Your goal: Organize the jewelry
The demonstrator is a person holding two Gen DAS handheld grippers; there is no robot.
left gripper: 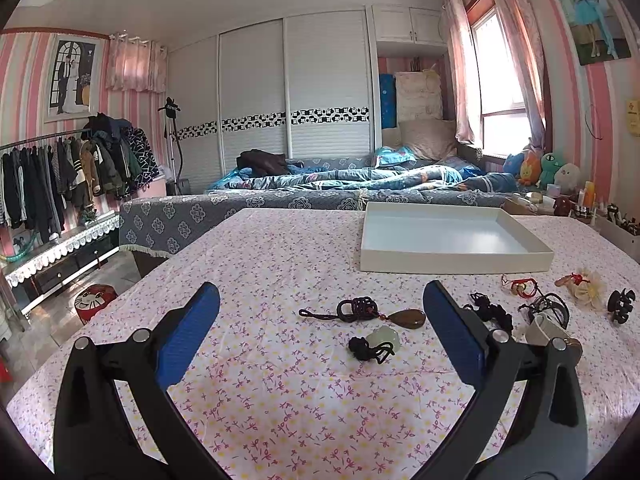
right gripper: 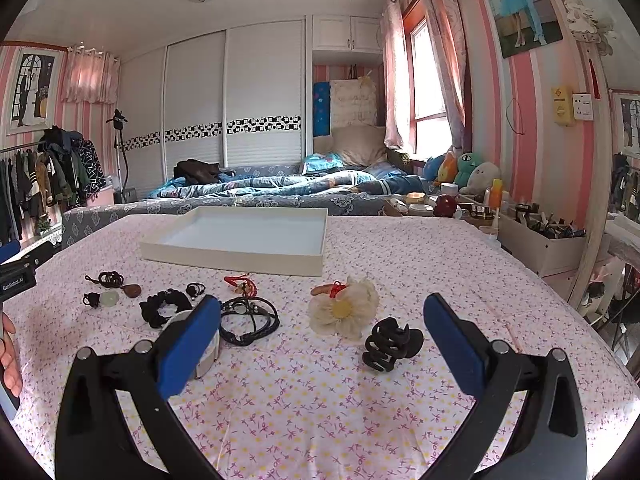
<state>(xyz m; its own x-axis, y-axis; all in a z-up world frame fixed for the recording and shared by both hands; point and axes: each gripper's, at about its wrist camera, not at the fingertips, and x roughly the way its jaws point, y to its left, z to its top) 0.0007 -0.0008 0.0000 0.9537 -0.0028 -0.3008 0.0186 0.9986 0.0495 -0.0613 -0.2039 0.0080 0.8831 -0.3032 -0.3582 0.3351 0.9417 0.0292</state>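
A white shallow tray [left gripper: 452, 266] [right gripper: 240, 258] lies empty at the back of the flowered tablecloth. In front of it are loose pieces: a brown teardrop pendant on dark cord [left gripper: 410, 317] [right gripper: 132, 290], a pale jade pendant with black knot [left gripper: 386, 338] [right gripper: 109, 299], a black scrunchie [right gripper: 164, 306], a black cord necklace [right gripper: 250, 320], a red-string charm [right gripper: 242, 284], a cream flower hair tie [right gripper: 346, 312] and a black claw clip [right gripper: 390, 344] [left gripper: 620, 305]. My left gripper [left gripper: 320, 300] is open above the two pendants. My right gripper [right gripper: 322, 308] is open, the claw clip between its fingers.
A white ring-shaped band [right gripper: 208, 354] sits behind my right gripper's left finger. A bed with blue bedding [left gripper: 360, 184] lies beyond the table. A box of cosmetics [right gripper: 544, 240] stands to the right. A clothes rack [left gripper: 60, 176] is at the left. A hand [right gripper: 8, 354] shows at the left edge.
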